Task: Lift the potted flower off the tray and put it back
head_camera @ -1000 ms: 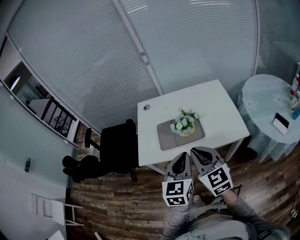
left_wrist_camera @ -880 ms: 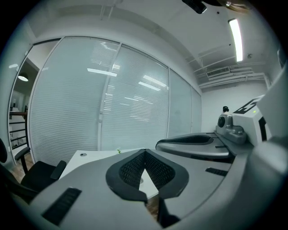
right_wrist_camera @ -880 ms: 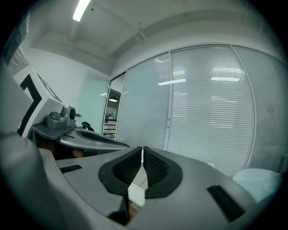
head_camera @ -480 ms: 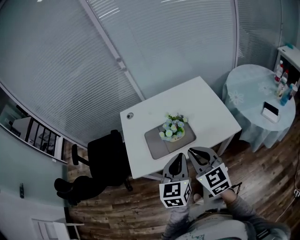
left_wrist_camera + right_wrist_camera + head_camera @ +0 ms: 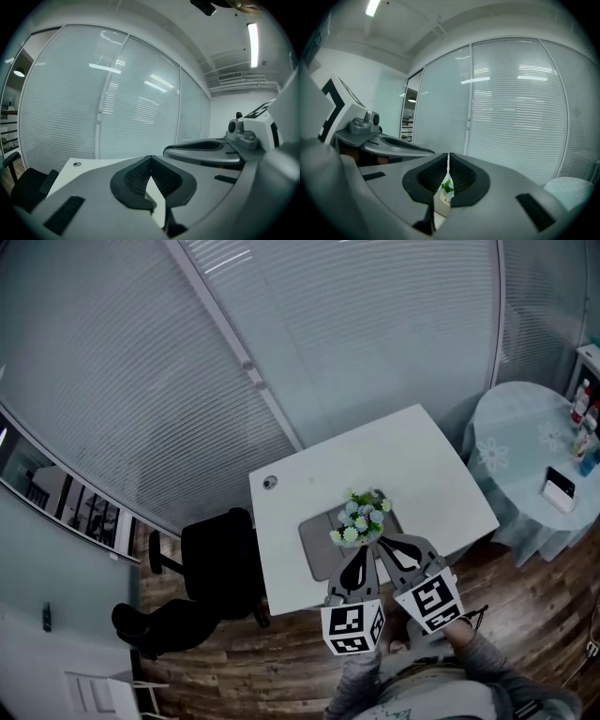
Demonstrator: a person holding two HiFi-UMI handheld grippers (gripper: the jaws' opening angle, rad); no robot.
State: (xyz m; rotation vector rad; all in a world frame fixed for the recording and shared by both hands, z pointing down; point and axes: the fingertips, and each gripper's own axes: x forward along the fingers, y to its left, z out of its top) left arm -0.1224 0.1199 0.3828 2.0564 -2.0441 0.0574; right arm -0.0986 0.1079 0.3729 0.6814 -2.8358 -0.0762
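On the white table lies a gray tray. The flower stands in its pot on the tray, toward the far side.

Both grippers hang over the near edge of the table, side by side, and both point at the flower. The left gripper has its jaws shut tight, tip against tip, and it holds nothing. From its own view only the bare table shows behind the tips. The right gripper is also closed up with nothing in it. In its own view the flower peeks through the small gap under the tips. It stands past the jaws, not between them.

A black chair stands at the left of the table. A round table stands at the right. Blinds cover the wall behind.
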